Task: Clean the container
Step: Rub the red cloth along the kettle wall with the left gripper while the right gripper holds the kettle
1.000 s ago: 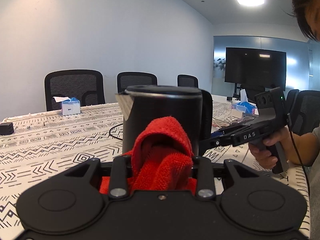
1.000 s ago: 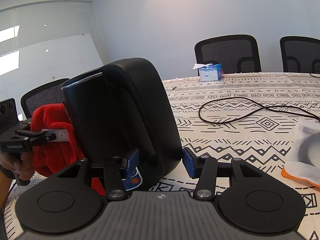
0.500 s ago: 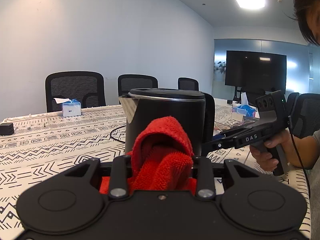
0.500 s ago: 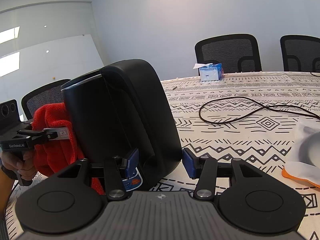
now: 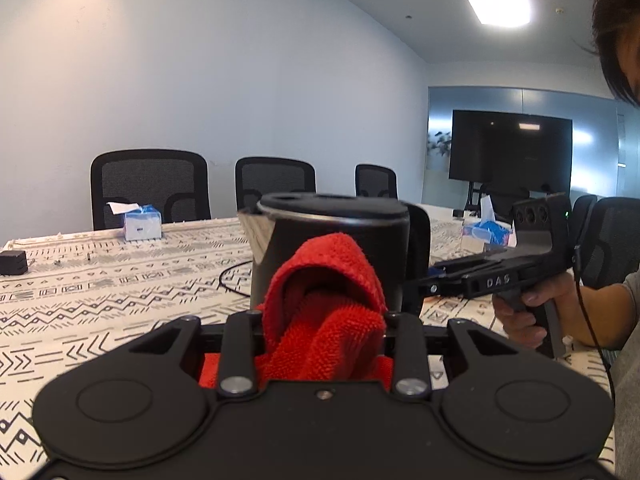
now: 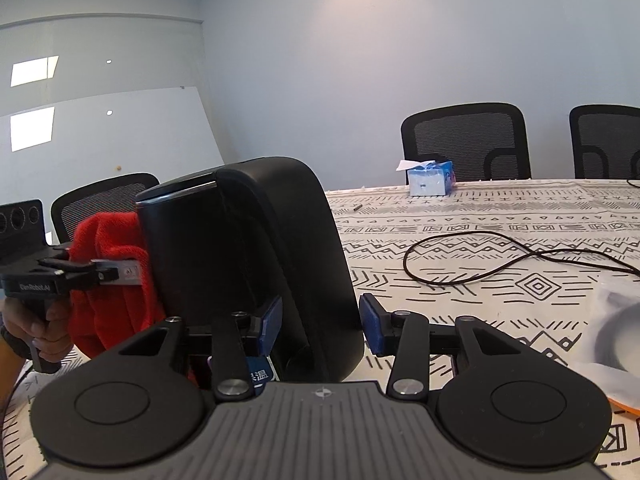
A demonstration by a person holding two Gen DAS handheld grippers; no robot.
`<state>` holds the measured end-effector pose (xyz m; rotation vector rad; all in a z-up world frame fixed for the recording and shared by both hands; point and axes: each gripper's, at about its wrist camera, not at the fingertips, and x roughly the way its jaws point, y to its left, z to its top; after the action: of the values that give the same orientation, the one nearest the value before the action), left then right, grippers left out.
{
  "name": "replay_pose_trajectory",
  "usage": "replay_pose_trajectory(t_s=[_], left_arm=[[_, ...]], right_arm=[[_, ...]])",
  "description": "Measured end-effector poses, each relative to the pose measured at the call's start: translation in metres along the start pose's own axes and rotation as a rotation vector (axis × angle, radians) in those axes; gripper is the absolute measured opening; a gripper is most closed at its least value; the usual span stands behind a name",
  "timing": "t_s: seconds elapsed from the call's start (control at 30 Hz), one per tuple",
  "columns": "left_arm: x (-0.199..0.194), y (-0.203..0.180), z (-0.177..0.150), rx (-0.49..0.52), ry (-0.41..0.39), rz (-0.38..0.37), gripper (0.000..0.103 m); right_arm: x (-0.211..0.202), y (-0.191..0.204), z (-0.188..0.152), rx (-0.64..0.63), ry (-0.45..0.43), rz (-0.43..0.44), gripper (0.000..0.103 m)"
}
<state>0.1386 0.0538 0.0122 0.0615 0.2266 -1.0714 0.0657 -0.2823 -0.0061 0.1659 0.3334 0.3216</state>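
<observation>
A black electric kettle [image 5: 332,240] stands upright on the patterned table; it also shows in the right wrist view [image 6: 240,256]. My left gripper [image 5: 320,328] is shut on a red cloth [image 5: 324,312] and holds it against the kettle's near side, below the rim. The cloth [image 6: 108,280] shows left of the kettle in the right wrist view. My right gripper [image 6: 320,320] has its blue pads [image 6: 270,320] on either side of the kettle's handle [image 6: 304,248], shut on it. The right gripper also shows at the right of the left wrist view [image 5: 432,280].
A black cable [image 6: 480,256] loops on the tablecloth right of the kettle. A blue tissue box [image 6: 430,178] stands at the far edge, with office chairs [image 6: 466,140] behind. A white and orange object [image 6: 616,336] lies at the right. A small black box [image 5: 14,262] sits far left.
The left gripper with the red cloth has risen along the kettle's side: the kettle sits lower in its view. The right gripper has stayed on the handle.
</observation>
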Motion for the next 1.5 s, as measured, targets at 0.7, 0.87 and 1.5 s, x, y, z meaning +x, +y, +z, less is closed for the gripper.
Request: replay_pose_trajectory(t_s=[0.7,0.87,1.5], left_arm=[[-0.001,0.007,0.010,-0.002,-0.034,0.009,0.036],[0.006,0.015,0.011,-0.002,-0.040,0.008,0.036],[0.021,0.021,-0.006,-0.015,0.013,0.019,0.037]], right_arm=[[-0.002,0.006,-0.002,0.008,-0.017,0.018,0.040],[-0.003,0.009,-0.002,0.001,-0.011,0.029,0.040],[-0.006,0.023,-0.006,-0.036,0.004,0.080,0.040]])
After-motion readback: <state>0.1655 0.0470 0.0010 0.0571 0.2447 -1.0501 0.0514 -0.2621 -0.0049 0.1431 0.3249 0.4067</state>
